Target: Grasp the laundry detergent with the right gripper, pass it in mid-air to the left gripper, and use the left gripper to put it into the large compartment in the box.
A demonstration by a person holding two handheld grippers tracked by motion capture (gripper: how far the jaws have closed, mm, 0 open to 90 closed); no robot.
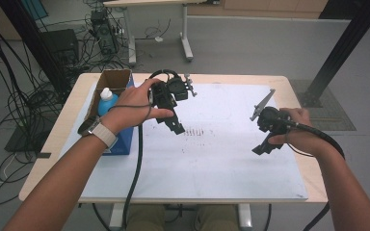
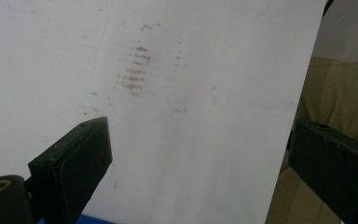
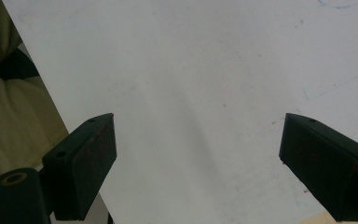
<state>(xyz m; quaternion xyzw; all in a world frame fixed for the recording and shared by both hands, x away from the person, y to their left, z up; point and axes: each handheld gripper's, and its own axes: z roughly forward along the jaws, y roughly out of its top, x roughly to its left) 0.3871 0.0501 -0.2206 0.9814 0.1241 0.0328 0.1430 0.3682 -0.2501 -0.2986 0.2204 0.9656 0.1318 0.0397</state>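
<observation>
A white sheet [image 1: 221,154] covers most of the table, with a patch of reddish-brown smudges [image 1: 197,132] near its middle. My left gripper [image 1: 176,126] hovers over the sheet's left part, just left of the smudges, open with nothing between its jaws. The left gripper view looks down on the sheet [image 2: 191,140] and the smudges [image 2: 135,70] ahead of the wide-apart jaws. My right gripper [image 1: 262,147] is held over the sheet's right part, open and empty. In the right gripper view the jaws stand wide apart above the bare white sheet [image 3: 191,93].
A cardboard box [image 1: 111,84] stands at the table's left edge with a blue bottle with a white cap [image 1: 107,101] in it and a blue box [image 1: 123,139] in front. Cables and equipment lie on the floor beyond the table. The person's trousers [image 2: 335,93] show past the sheet's edge.
</observation>
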